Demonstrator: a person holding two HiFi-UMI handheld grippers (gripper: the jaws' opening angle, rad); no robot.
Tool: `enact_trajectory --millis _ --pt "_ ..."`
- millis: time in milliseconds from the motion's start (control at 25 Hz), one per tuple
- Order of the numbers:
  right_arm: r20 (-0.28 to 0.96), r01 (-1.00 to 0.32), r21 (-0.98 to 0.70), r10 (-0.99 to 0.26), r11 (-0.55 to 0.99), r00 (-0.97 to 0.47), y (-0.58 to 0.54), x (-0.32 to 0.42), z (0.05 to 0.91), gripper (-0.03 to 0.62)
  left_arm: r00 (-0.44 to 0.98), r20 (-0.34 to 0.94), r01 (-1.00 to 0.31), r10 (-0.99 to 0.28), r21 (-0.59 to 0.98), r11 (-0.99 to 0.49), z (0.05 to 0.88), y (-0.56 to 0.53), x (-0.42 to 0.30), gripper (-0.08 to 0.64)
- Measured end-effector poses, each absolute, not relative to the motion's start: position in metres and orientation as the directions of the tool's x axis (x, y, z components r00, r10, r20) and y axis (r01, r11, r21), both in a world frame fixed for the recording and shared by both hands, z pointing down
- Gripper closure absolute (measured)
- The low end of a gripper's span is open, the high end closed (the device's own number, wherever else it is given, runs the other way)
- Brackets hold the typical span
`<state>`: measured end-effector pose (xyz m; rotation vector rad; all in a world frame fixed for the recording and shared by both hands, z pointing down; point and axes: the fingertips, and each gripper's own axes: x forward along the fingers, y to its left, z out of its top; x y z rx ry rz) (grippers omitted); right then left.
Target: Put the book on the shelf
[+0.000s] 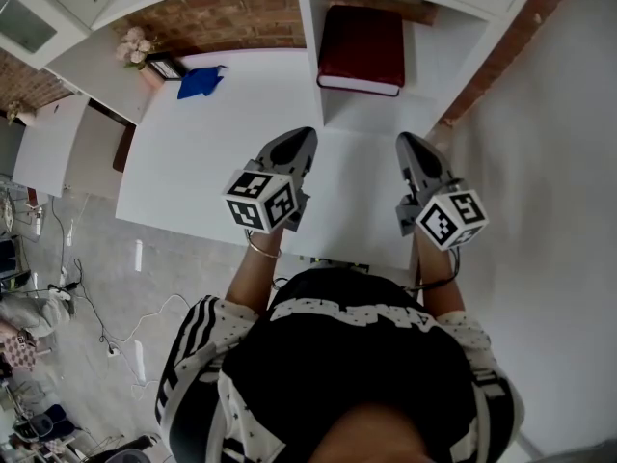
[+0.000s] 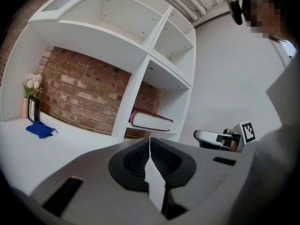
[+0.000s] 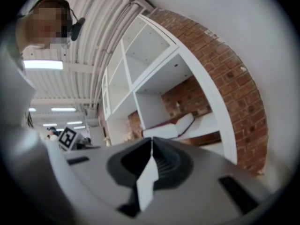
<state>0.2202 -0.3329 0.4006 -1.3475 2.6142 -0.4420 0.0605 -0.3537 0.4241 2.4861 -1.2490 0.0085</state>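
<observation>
Left hand-held gripper [image 1: 305,135], right hand-held gripper [image 1: 406,141]: both closed, empty, facing the white wooden shelf [image 1: 386,114]; dark-red hardcover book [image 1: 362,46] lies inside.

The book [image 1: 362,48] lies flat on the shelf [image 1: 378,114].

Book [image 1: 362,46] maroon, white page edge. Shelf [image 1: 310,37] and table [image 1: 193,162] white. Cloth [image 1: 201,82] at 11 o'clock blue. Brick wall [image 1: 231,13] red-brown. Left gripper [image 1: 307,135] and right gripper [image 1: 405,141] grey (cubes: black-and-white squares). Top [image 1: 337,355] black, white dots.
</observation>
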Motion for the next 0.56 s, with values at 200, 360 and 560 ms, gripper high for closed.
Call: enact_trajectory --millis 200,360,560 --pt "-0.016 -0.762 -0.334 -0.812 0.555 -0.584 -0.3315 0.2184 0.4006 0.560 0.610 0.160 -0.777 -0.776 0.312 -0.546 0.4234 -0.3524 0.0611 0.518" --pt "-0.022 -0.757 -0.335 -0.808 0.561 -0.589 -0.3296 0.2170 0.3985 0.560 0.609 0.157 -0.777 -0.777 0.312 -0.547 0.4225 -0.3513 0.0614 0.518" --pt "-0.024 -0.754 -0.339 -0.806 0.563 -0.591 -0.3277 0.2169 0.3965 0.560 0.607 0.155 -0.778 -0.779 0.315 -0.544 0.4206 -0.3497 0.0611 0.517"
